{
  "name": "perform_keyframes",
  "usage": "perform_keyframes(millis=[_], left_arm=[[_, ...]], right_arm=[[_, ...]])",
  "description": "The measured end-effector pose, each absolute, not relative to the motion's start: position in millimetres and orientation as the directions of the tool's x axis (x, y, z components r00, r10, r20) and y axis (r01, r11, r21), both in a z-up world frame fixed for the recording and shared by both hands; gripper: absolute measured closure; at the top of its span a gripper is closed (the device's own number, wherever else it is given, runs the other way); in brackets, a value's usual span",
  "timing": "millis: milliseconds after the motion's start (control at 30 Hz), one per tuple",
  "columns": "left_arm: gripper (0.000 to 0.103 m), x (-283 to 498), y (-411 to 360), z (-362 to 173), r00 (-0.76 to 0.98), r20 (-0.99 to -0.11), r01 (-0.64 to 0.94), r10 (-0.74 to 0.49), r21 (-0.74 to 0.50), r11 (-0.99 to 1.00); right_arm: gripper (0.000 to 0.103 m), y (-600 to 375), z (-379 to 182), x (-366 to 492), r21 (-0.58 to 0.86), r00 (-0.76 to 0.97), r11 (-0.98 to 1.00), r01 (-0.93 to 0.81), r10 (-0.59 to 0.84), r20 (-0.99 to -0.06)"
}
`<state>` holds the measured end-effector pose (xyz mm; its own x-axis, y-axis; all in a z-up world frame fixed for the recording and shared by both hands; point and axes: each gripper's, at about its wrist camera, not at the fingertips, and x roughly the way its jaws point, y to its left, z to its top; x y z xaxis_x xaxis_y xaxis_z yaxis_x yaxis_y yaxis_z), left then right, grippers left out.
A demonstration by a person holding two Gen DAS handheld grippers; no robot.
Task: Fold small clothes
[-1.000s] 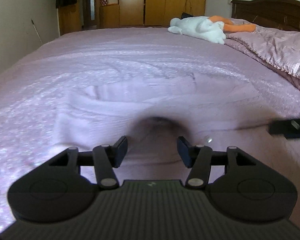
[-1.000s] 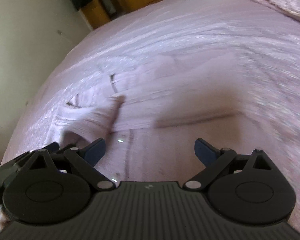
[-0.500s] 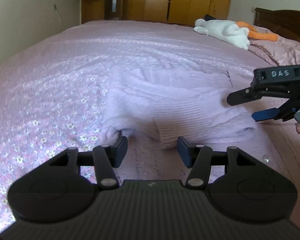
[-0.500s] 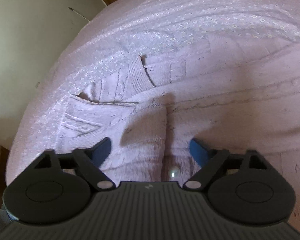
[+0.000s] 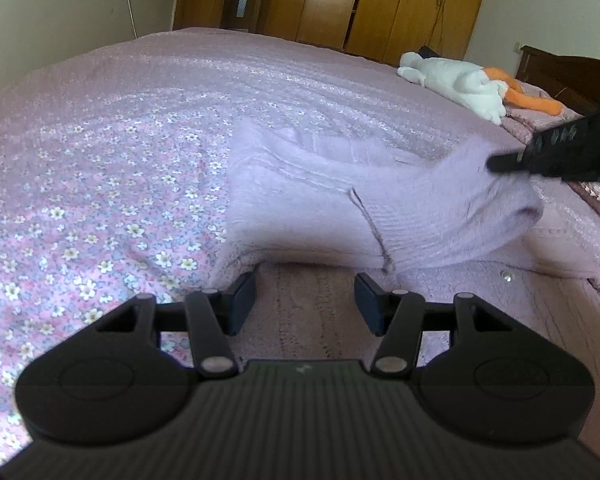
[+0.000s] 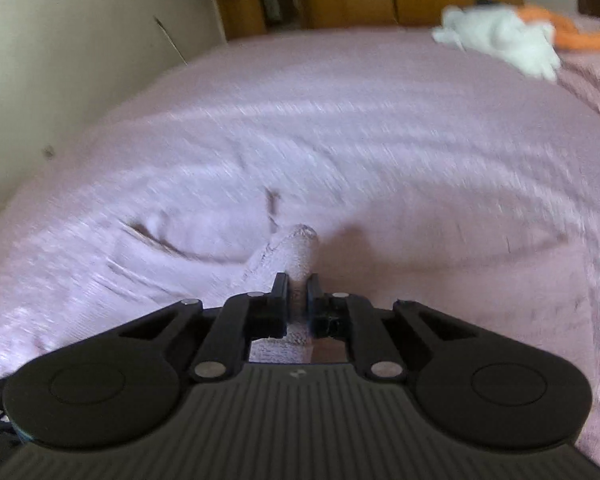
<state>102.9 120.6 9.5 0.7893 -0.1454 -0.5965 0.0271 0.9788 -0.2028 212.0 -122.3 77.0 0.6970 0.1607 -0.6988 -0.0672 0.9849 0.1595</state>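
Right-wrist view motion-blurred, right tongs (image 5: 556, 152) smeared — cut off at frame edge

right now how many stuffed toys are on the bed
1: a white plush toy with orange legs, lying at the far right of the pink floral bedspread near the dark wooden headboard, well beyond the lilac knitted sweater. Others could lie outside both views.

sweater (image 5: 340, 200) on bed (image 5: 100, 184), plush toy (image 5: 456, 80) behind

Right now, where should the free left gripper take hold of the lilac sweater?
Probably the sweater's thick left edge, where it lies folded on the bedspread. Bring the open left gripper in low from the near side. The right gripper grips the sleeve.
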Motion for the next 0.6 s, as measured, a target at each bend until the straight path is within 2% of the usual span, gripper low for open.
perform_keyframes(millis=[100, 167, 200, 233, 267, 367, 500, 533, 600], left_arm=[[0.047, 103.4, 119.2, 8.6, 0.79, -0.598, 0.032, -0.139, -0.187, 0.982], [0.047, 103.4, 118.0, 8.0, 0.79, -0.598, 0.036, -0.134, -0.173, 0.984], [0.047, 103.5, 117.6, 7.8, 0.79, -0.599, 0.038, -0.132, -0.167, 0.985], [0.047, 103.6, 116.8, 8.0, 0.789, -0.601, 0.041, -0.129, -0.159, 0.986], [0.047, 103.9, 116.1, 8.3, 0.788, -0.603, 0.042, -0.127, -0.152, 0.987], [0.047, 105.1, 114.6, 8.8, 0.783, -0.611, 0.037, -0.115, -0.139, 0.99], [0.047, 107.1, 113.4, 11.7, 0.771, -0.629, 0.016, -0.101, -0.14, 0.99], [0.047, 108.0, 113.7, 12.4, 0.766, -0.635, 0.012, -0.099, -0.14, 0.99], [0.047, 109.6, 114.0, 14.8, 0.754, -0.65, 0.007, -0.096, -0.139, 0.99]], right_arm=[[0.09, -135.5, 49.5, 219.5, 0.195, 0.637, 0.981, -0.021, 0.164, -0.754], [0.076, -142.6, 46.6, 215.2, 0.236, 0.657, 0.972, -0.01, 0.184, -0.731], [0.063, -144.4, 48.7, 213.7, 0.24, 0.657, 0.971, 0.004, 0.178, -0.732], [0.056, -144.6, 52.1, 211.5, 0.24, 0.661, 0.971, 0.013, 0.171, -0.731], [0.056, -143.9, 56.5, 207.5, 0.241, 0.673, 0.97, 0.004, 0.176, -0.719], [0.054, -132.4, 76.9, 183.1, 0.213, 0.727, 0.973, -0.091, 0.21, -0.654], [0.032, -109.0, 90.7, 156.9, 0.157, 0.726, 0.953, -0.259, 0.299, -0.62], [0.028, -101.6, 90.0, 152.2, 0.143, 0.709, 0.942, -0.305, 0.324, -0.626], [0.026, -85.5, 84.2, 145.6, 0.104, 0.681, 0.92, -0.378, 0.352, -0.642]])
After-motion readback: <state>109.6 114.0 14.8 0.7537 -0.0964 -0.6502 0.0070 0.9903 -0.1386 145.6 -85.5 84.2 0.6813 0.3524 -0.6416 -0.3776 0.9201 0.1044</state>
